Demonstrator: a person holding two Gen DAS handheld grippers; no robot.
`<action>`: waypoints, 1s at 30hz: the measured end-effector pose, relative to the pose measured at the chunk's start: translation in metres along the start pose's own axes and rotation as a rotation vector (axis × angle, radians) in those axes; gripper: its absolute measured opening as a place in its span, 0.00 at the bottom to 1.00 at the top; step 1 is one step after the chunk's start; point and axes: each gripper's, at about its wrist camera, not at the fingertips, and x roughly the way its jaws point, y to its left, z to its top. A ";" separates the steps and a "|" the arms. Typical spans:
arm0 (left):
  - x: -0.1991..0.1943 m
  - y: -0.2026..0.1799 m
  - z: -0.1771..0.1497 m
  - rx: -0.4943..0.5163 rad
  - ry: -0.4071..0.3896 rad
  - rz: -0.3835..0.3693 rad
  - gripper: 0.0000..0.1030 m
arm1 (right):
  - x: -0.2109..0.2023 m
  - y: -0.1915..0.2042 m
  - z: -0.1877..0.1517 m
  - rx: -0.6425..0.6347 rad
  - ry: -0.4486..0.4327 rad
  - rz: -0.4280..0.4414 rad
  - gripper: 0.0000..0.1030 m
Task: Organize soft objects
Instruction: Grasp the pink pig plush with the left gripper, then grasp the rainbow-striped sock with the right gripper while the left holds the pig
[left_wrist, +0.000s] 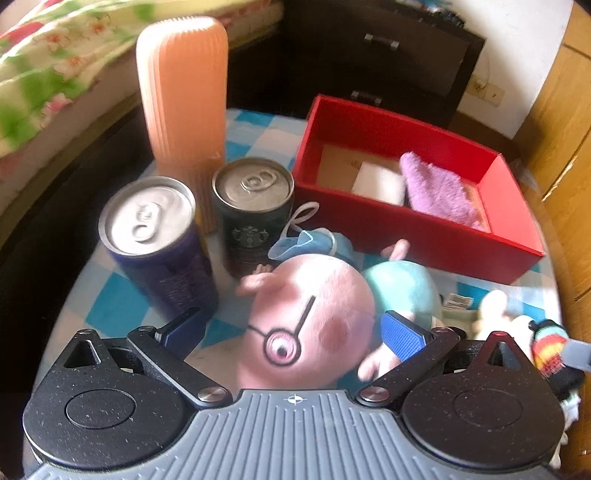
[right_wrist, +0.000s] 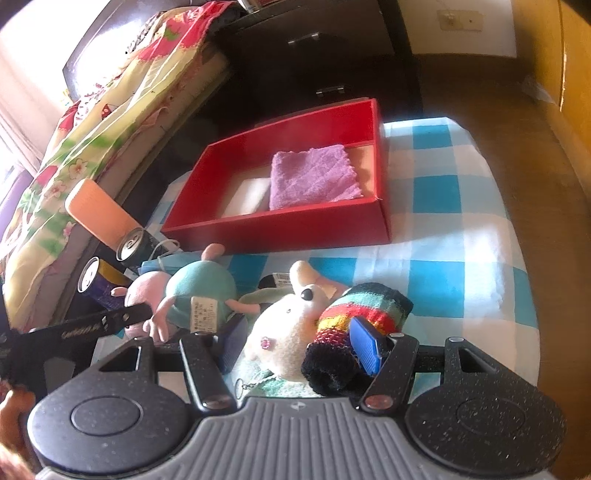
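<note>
Your left tongs (left_wrist: 295, 334) stand wide open around the head of the pink pig plush (left_wrist: 306, 321), pads on either side and not pressing it. Your right tongs (right_wrist: 299, 341) are about half open over the white plush (right_wrist: 284, 332) and the striped knit sock (right_wrist: 364, 314); the right pad (right_wrist: 365, 345) lies against the sock, but you cannot tell whether anything is really gripped.

Just ahead and left of the left tongs stand the blue can (left_wrist: 155, 236) and the dark green can (left_wrist: 253, 210), with the tall orange container (left_wrist: 183, 96) behind them. Lift the pig carelessly and its ears or your left finger (left_wrist: 184, 326), which sits right beside the blue can, could tip a can over. The face mask (left_wrist: 310, 240) lies against the pig and may drag along. On the right, closing could catch both plush and sock together.

The red box (left_wrist: 417, 229), ahead and right, already holds a purple cloth (left_wrist: 439, 188) and a white block (left_wrist: 380, 182). The pig's body is mostly hidden behind its head, and motion blur softens the left view.
</note>
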 end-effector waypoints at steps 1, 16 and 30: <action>0.004 -0.002 0.002 0.001 -0.002 -0.005 0.94 | 0.000 -0.002 0.000 0.004 0.000 -0.004 0.38; 0.035 -0.037 0.002 0.058 0.191 -0.211 0.95 | 0.010 -0.021 0.007 0.054 0.017 -0.016 0.39; 0.039 -0.067 -0.008 0.171 0.137 -0.113 0.71 | 0.035 -0.022 0.007 0.015 0.077 -0.083 0.44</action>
